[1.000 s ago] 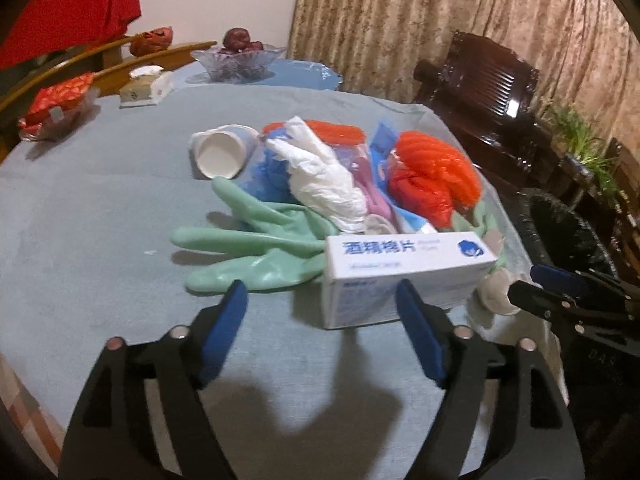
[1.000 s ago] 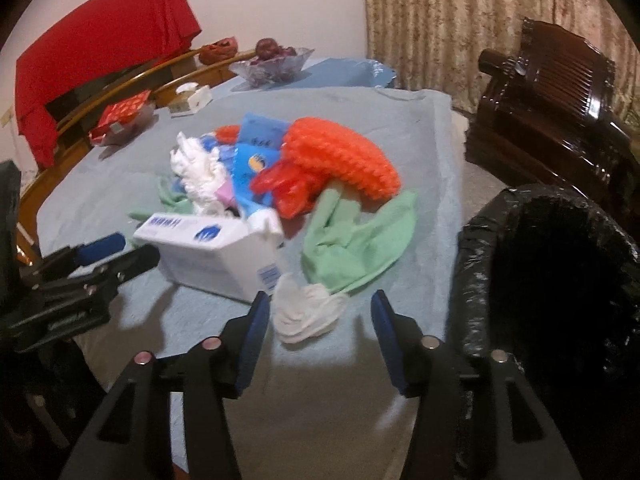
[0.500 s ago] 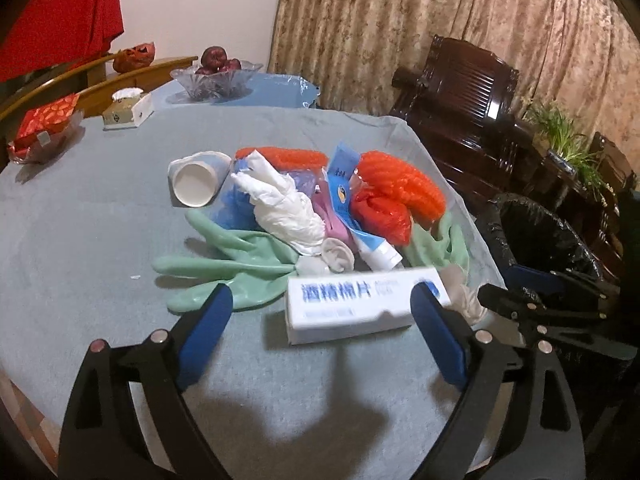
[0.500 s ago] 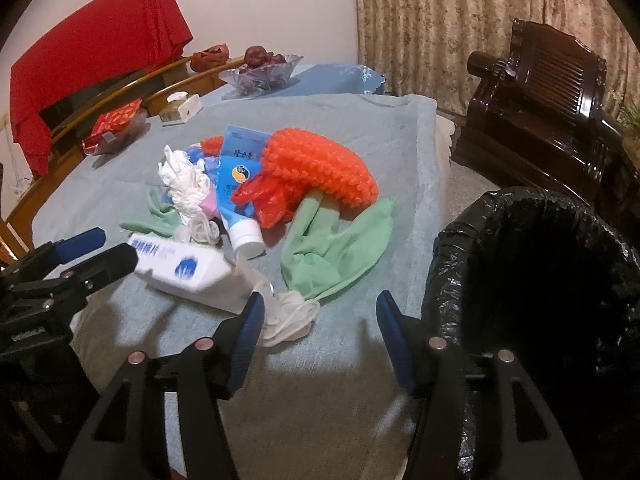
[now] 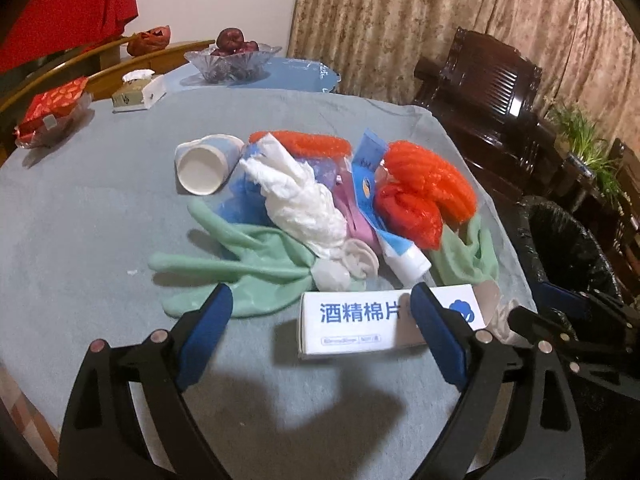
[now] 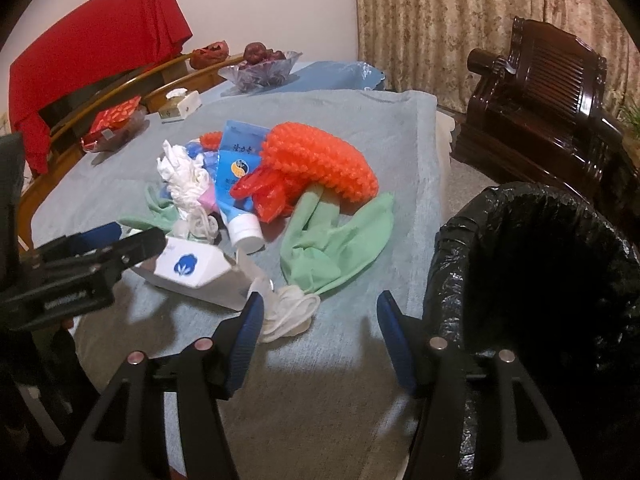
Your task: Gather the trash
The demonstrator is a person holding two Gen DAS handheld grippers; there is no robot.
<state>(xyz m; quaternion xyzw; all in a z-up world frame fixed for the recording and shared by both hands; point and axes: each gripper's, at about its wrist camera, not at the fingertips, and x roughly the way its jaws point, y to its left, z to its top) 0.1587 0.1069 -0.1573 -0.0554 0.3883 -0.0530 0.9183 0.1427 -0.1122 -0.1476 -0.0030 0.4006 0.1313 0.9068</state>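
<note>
Trash lies heaped at the centre of both views on the grey-covered bench: green rubber gloves, an orange mesh sponge, a blue tube, a paper cup and a white swab box at the near edge of the pile. The left gripper hangs just before that box, jaws wide open, its right finger overlapping the box's printed face. To take the box well, I judge the jaws should straddle its short width and close squarely, since the open end flap could crumple. The right gripper is also spread, empty, beside a crumpled white wad. The black-lined bin stands past the bench's right edge, lower right in frame; bare cloth in the foreground leaves room to swing across.
</note>
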